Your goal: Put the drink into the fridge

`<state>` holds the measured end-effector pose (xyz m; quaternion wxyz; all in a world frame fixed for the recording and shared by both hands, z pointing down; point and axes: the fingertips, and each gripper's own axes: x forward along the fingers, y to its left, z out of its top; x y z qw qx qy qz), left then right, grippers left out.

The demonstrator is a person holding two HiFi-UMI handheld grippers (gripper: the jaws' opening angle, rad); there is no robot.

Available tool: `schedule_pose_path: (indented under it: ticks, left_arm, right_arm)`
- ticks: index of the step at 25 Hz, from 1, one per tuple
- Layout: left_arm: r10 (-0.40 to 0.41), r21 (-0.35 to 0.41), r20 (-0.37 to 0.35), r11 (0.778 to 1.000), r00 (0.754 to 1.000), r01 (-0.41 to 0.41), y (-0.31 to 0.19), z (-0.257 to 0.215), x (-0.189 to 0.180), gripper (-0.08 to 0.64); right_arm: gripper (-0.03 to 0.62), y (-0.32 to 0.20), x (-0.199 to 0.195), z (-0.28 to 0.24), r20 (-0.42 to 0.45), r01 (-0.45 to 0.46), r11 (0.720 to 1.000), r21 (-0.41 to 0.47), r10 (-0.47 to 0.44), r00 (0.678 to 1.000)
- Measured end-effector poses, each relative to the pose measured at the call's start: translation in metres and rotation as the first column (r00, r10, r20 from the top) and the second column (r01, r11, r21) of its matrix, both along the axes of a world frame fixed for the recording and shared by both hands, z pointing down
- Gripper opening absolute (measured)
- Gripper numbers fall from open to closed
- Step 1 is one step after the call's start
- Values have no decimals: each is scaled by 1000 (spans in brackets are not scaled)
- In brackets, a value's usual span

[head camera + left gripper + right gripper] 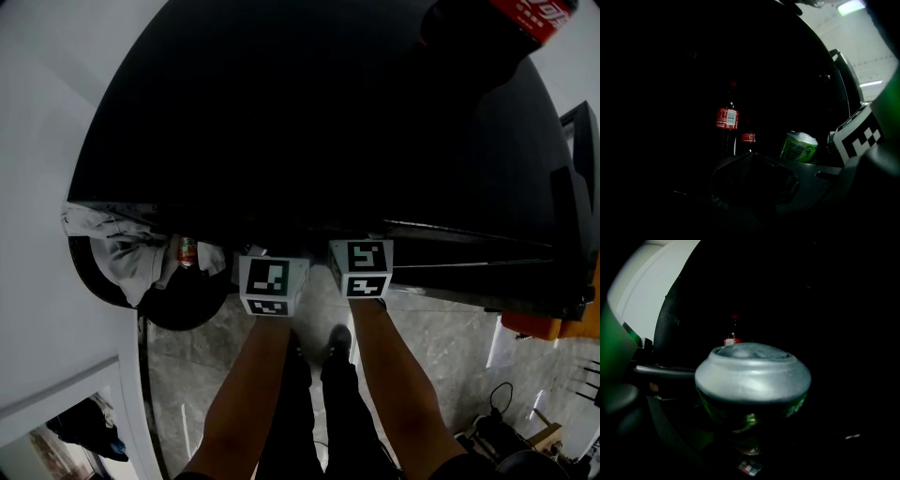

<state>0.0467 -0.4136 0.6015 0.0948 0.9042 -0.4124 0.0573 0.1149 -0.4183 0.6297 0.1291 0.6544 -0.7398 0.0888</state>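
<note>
- The pick-up step is judged to be in hand: the green drink can with a silver top (752,380) is stood upright near the front edge of the round black bench (309,112), right in front of the right tongs (362,268).
- In the right gripper view the can is seen filling the space where the jaws lie. The jaws themselves are lost in shadow, so a closed hold on the can is judged likely but not plainly seen.
- The left tongs (752,176) are held just beside the right ones. Their jaws appear to be brought together, with nothing between them.
- Farther back on the bench, two dark cola bottles with red labels are seen, a tall one (727,119) and a shorter one (748,140), well apart from the can.
- No fridge can be made out with certainty. For the next move, the can would need to be lifted clear of the bench and carried there, kept upright.
</note>
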Motion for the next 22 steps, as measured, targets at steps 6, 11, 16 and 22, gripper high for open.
schedule_pose_path:
  ticks: [6, 11, 16, 22]
  left_arm:
    - [-10, -10, -4, 1000, 1000, 10, 1, 5, -3, 11]
    - [-5, -16, -5, 1000, 1000, 5, 2, 6, -3, 11]
    - [-6, -15, -6, 1000, 1000, 6, 1, 4, -4, 11]
    - [-5, -21, -7, 1000, 1000, 5, 1, 5, -3, 11]
  right_arm:
    - [354, -3, -4, 4, -44, 2, 1000, -19, -3, 999]
    - [354, -6, -6, 8, -89, 0, 999, -43, -4, 996]
    - [354, -6, 3, 16, -52, -37, 996, -76, 33, 998]
    - [356, -10, 1, 7, -39, -26, 998, -62, 24, 999]
